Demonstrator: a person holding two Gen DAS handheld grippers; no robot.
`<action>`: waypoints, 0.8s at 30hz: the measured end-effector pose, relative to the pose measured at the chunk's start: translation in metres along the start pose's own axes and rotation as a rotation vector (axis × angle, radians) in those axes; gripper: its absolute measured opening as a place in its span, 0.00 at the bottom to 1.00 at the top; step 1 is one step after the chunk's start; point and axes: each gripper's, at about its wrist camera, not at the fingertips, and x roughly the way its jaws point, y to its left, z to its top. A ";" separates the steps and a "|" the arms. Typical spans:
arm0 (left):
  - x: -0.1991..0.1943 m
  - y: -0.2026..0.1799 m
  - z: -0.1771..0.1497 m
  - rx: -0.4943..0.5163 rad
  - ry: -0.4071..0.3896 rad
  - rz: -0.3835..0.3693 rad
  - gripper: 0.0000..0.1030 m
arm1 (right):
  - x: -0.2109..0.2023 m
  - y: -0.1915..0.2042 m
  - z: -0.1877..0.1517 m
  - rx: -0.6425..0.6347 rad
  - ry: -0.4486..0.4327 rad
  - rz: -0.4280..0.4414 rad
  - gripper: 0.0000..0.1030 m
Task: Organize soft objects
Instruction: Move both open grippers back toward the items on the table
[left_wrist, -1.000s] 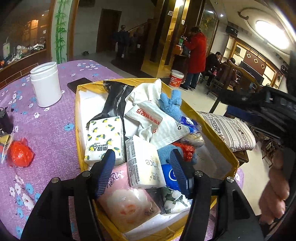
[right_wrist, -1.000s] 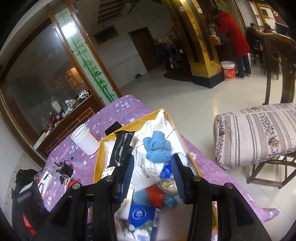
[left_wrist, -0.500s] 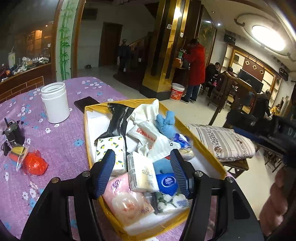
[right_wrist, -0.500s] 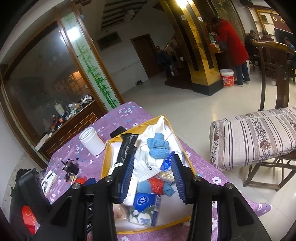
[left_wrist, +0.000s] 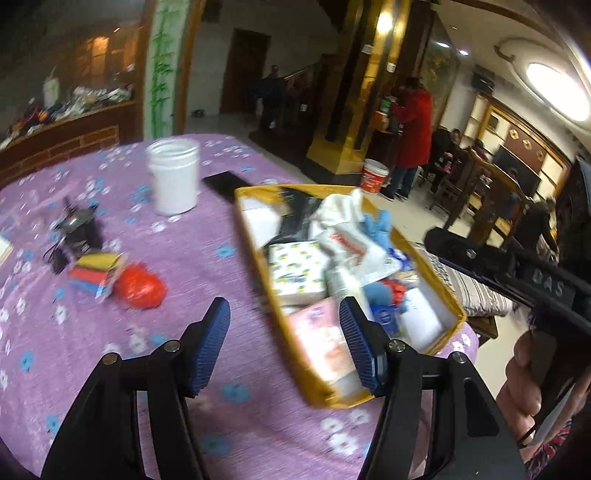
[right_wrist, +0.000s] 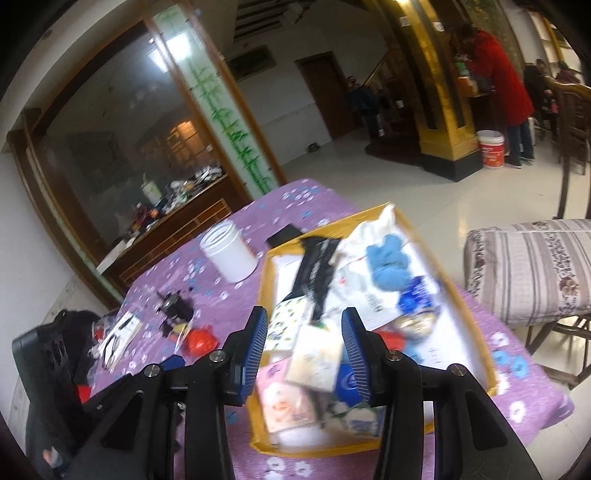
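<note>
From the left wrist, the left gripper (left_wrist: 284, 347) stood half open and empty above the purple tablecloth (left_wrist: 207, 258). The yellow box (left_wrist: 428, 273) of soft packets lay to its right; a white jar (left_wrist: 173, 181) and red bag (left_wrist: 140, 288) lay left.

From the right wrist, the right gripper (right_wrist: 304, 350) hung narrowly open, empty, over the box's near end, a cushioned chair (right_wrist: 532, 266) far right.

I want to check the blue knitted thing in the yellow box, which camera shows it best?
The right wrist view: the blue knitted thing lies large and unobstructed near the far end of the yellow box, beside the white cloth. In the left wrist view it is smaller, more blurred, and partly tucked behind a white bag.
</note>
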 end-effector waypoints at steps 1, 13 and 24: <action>0.000 0.012 -0.001 -0.027 0.010 0.006 0.59 | 0.003 0.005 -0.002 -0.010 0.007 0.008 0.44; 0.002 0.166 0.009 -0.368 0.151 0.154 0.58 | 0.051 0.063 -0.041 -0.156 0.147 0.101 0.44; 0.079 0.204 0.043 -0.617 0.277 0.164 0.58 | 0.068 0.072 -0.057 -0.187 0.197 0.144 0.44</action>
